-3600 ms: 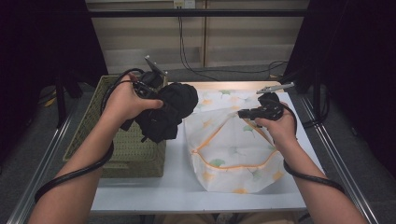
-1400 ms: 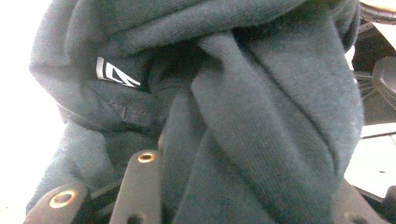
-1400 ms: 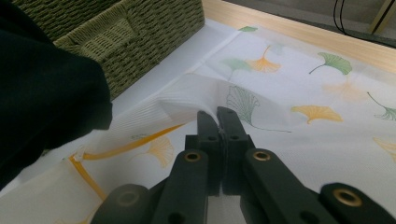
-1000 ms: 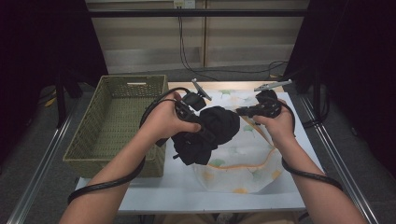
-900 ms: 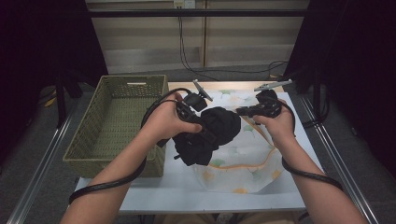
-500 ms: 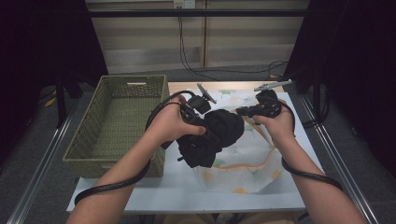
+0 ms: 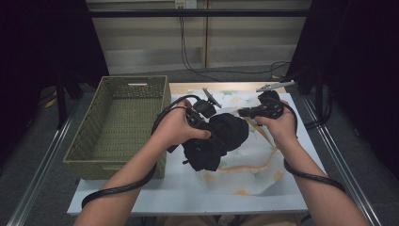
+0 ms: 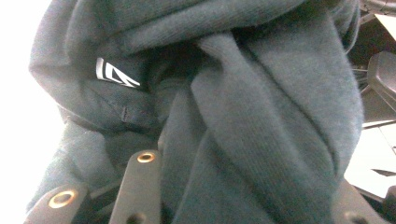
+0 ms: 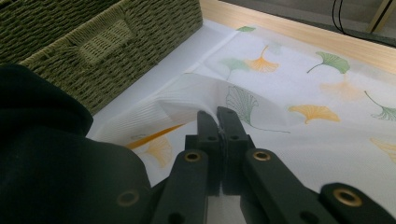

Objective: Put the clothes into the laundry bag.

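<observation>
**Dark garment held over the mouth of a leaf-print bag**

Containers. A woven green basket (image 7: 117,125) stands on the left part of the table (image 7: 169,195); its inside looks bare in the high view. To its right lies a white mesh bag (image 7: 249,165) printed with yellow and green leaves and edged with an orange band. The bag's mouth faces the basket side, and its upper edge is lifted off the lower layer. How much of the garment is inside the bag cannot be told, since the bundle hides the opening.

Surface and room. The table top is white, with a strip of bare wood along its far edge. Metal rails run along both sides of it. Behind it are pale wall panels with black cables hanging down; dark curtains close off both sides.

Garment and claws. The left claw (image 7: 209,136) is clenched on a bunched black garment (image 7: 219,141), which hangs from it above the near part of the bag's opening. In the left gripper view the knit folds (image 8: 243,116) press right up against the jaws, and a small white label shows on the cloth. The right claw (image 9: 218,119) is clamped shut on the raised edge of the bag (image 9: 187,105), holding it up off the table; the garment sits just left of it, close but not touching the jaws.
</observation>
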`<control>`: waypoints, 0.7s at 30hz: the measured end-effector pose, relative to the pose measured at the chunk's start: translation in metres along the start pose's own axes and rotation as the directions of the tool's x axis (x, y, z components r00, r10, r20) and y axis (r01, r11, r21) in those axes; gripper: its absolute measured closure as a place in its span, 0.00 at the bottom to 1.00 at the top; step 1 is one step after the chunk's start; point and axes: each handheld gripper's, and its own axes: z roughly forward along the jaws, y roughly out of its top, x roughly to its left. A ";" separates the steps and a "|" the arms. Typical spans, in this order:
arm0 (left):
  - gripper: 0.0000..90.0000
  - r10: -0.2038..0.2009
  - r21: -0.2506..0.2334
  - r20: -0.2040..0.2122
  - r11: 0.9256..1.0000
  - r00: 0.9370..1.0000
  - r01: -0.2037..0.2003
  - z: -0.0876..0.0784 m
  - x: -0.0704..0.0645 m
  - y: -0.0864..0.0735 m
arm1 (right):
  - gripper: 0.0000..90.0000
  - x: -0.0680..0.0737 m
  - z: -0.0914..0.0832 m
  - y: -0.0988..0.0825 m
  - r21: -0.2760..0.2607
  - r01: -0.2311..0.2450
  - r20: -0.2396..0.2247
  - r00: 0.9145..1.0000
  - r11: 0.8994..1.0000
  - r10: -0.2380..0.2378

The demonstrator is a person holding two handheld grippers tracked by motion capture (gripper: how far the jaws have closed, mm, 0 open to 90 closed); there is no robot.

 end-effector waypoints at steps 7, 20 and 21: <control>0.68 0.008 0.015 -0.002 1.000 1.000 -0.008 0.008 0.000 0.000 | 1.00 0.001 0.000 0.001 -0.003 -0.001 0.001 1.000 1.000 0.001; 0.67 -0.001 0.021 0.016 1.000 1.000 0.000 0.018 -0.001 0.001 | 1.00 0.000 0.000 0.001 -0.004 0.001 -0.001 1.000 1.000 -0.001; 0.67 0.002 0.020 0.010 1.000 1.000 -0.002 0.019 -0.001 0.001 | 1.00 0.000 0.000 0.000 -0.004 0.002 0.000 1.000 1.000 -0.002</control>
